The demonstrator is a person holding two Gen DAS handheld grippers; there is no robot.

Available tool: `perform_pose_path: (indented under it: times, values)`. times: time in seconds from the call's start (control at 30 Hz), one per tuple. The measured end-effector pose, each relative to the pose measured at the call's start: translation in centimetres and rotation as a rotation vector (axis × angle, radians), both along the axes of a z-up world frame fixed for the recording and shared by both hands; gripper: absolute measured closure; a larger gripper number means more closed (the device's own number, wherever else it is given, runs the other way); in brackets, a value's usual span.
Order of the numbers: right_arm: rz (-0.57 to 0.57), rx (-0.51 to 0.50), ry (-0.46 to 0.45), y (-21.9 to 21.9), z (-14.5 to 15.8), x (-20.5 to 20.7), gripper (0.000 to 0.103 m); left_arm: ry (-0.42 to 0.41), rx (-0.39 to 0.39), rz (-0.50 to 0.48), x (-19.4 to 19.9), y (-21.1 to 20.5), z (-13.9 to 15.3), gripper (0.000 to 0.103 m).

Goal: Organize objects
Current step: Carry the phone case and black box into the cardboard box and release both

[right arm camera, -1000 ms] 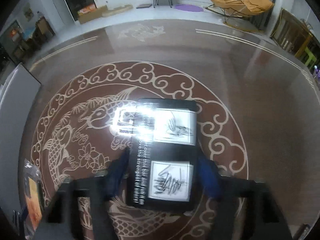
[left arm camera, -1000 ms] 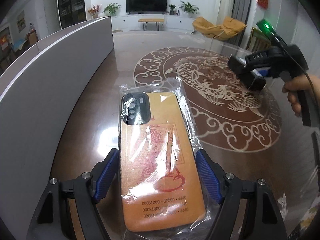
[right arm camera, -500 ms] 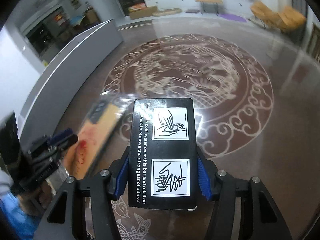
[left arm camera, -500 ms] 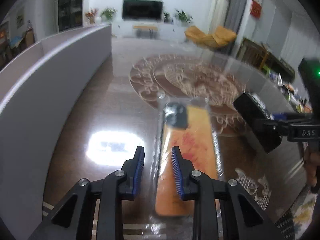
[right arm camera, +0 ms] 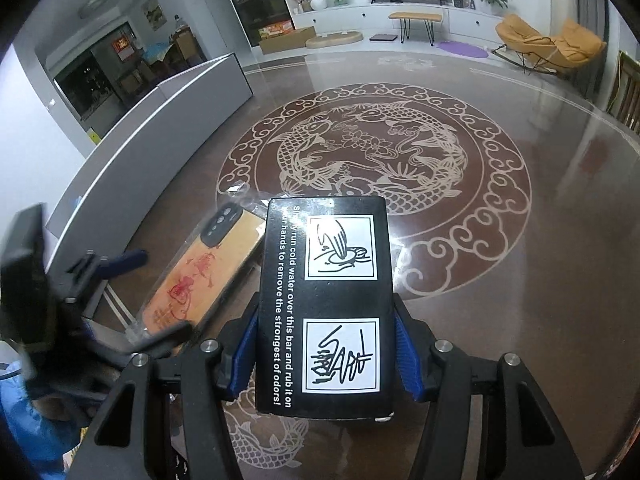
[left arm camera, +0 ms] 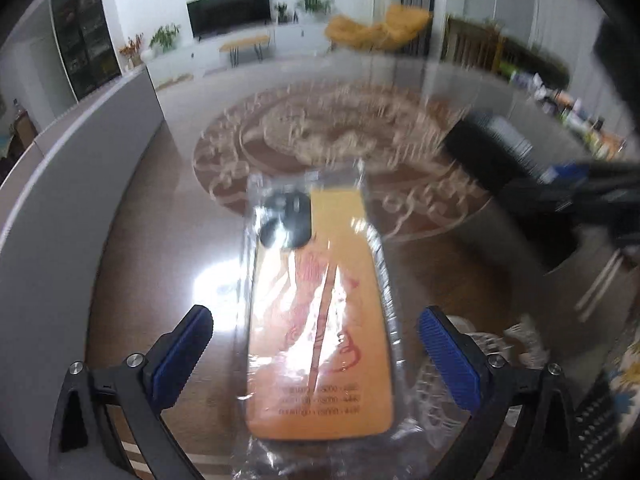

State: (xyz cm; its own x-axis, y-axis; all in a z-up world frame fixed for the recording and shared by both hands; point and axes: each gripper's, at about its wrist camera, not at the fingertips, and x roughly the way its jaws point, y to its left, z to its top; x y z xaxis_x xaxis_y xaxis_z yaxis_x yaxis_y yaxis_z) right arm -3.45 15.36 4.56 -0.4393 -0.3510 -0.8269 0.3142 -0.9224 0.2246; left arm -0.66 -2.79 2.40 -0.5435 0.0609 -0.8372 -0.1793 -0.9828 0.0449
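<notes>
Left gripper [left arm camera: 316, 344]: jaws just been opening, now spread wide, blue pads [left arm camera: 182, 354] standing clear on both sides of the phone case [left arm camera: 320, 320]. Nothing pressed; orange case in its clear plastic sleeve lying flat on the worktop [left arm camera: 160, 240] between the fingers, camera cutout at the far end.

Right gripper [right arm camera: 324, 356]: clamped on the black box [right arm camera: 324, 304] across its long sides, printed face up, carried above the worktop just beside the case.

Step in hand, as judged: box to be set down next to the case. To do it well: lower level, keep the box's long edge parallel to the case, stop short of the sleeve's loose plastic margin so nothing rides up on it; release only once the base sits flat.

Around: grey panel [right arm camera: 160, 140] running along the left edge of the worktop, near the case but apart. Fish-and-cloud medallion [right arm camera: 376, 160] bare beyond the box. Left view motion-blurred; small items at far right unreadable.

In the way: left gripper fingers straddling the case, near the box's likely path; slippery, crinkled sleeve overhanging the case all round.
</notes>
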Motion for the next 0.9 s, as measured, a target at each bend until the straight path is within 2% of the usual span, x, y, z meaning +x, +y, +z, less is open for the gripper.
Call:
perform_pose_path:
  times: [0.03, 0.07, 0.1, 0.13, 0.17, 0.33, 0.5, 0.63, 0.73, 0.83, 0.9]
  values:
    - [0.002, 0.001, 0.006, 0.0, 0.2, 0.1, 0.044, -0.014, -0.011, 0.009, -0.2, 0.1, -0.6, 0.0]
    - [0.004, 0.003, 0.012, 0.0, 0.6, 0.4, 0.044, -0.01, 0.002, 0.021, -0.3, -0.1, -1.0, 0.006]
    - [0.007, 0.007, 0.019, 0.0, 0.8, 0.5, 0.044, 0.011, 0.035, 0.036, -0.2, -0.4, -1.1, 0.015]
    - [0.01, 0.011, 0.025, -0.1, 1.0, 0.5, 0.044, 0.038, 0.046, 0.052, -0.1, -0.5, -1.0, 0.029]
    - [0.014, 0.015, 0.031, -0.2, 1.3, 0.5, 0.044, 0.047, 0.039, 0.058, -0.2, -0.6, -0.9, 0.029]
    - [0.033, 0.017, 0.063, -0.8, 3.3, 0.4, 0.044, 0.088, 0.134, 0.099, 0.2, -2.3, 1.0, 0.029]
    - [0.1, -0.027, 0.129, -4.3, 7.7, -0.8, 0.044, 0.247, 0.235, 0.195, 3.0, -7.7, 8.5, 0.029]
    - [0.211, -0.117, 0.176, -11.3, 11.8, -2.9, 0.044, 0.34, 0.22, 0.329, 4.8, -15.0, 13.4, 0.029]
    - [0.322, -0.171, 0.179, -18.5, 13.4, -4.4, 0.044, 0.302, 0.143, 0.452, 4.8, -21.2, 13.6, 0.029]
    - [0.429, -0.19, 0.14, -26.2, 13.0, -5.6, 0.044, 0.177, 0.044, 0.563, 4.2, -26.1, 11.3, 0.029]
    - [0.479, -0.165, 0.106, -30.5, 11.7, -6.3, 0.044, 0.1, -0.004, 0.618, 4.3, -28.2, 9.7, 0.028]
